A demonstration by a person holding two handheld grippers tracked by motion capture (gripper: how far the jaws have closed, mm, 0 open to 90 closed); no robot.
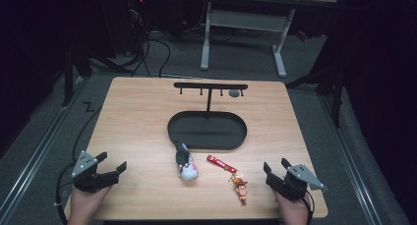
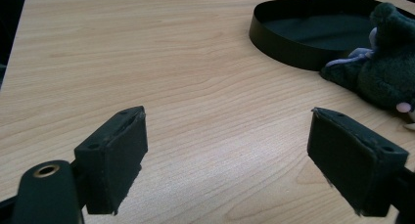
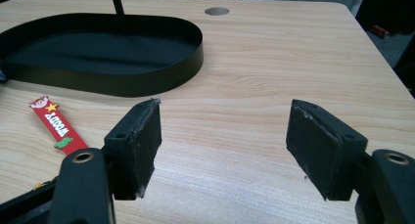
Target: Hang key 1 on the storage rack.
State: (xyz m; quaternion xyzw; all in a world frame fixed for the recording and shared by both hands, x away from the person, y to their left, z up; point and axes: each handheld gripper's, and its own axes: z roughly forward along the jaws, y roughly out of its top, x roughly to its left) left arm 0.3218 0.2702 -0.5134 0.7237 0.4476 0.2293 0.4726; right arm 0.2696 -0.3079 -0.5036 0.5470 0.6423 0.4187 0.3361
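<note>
A dark green and grey plush toy (image 1: 184,162) lies on the wooden table (image 1: 137,117) just in front of the black oval tray (image 1: 207,131); its dark fur (image 2: 386,62) is at the right edge of the left gripper view. To its right lies a keychain with a red strap (image 1: 220,163) and a small cowboy figure (image 1: 240,186); the strap (image 3: 55,127) is left of my right jaws. My left gripper (image 1: 112,164) rests open at the table's front left, nothing between its jaws. My right gripper (image 1: 275,166) rests open at the front right, also empty.
A black T-shaped hook stand (image 1: 210,87) rises from the tray's far side. A round grommet hole (image 1: 234,93) sits near the table's far edge. A white desk frame (image 1: 243,23) and cables stand on the floor beyond. Bare wood lies between the grippers and the toys.
</note>
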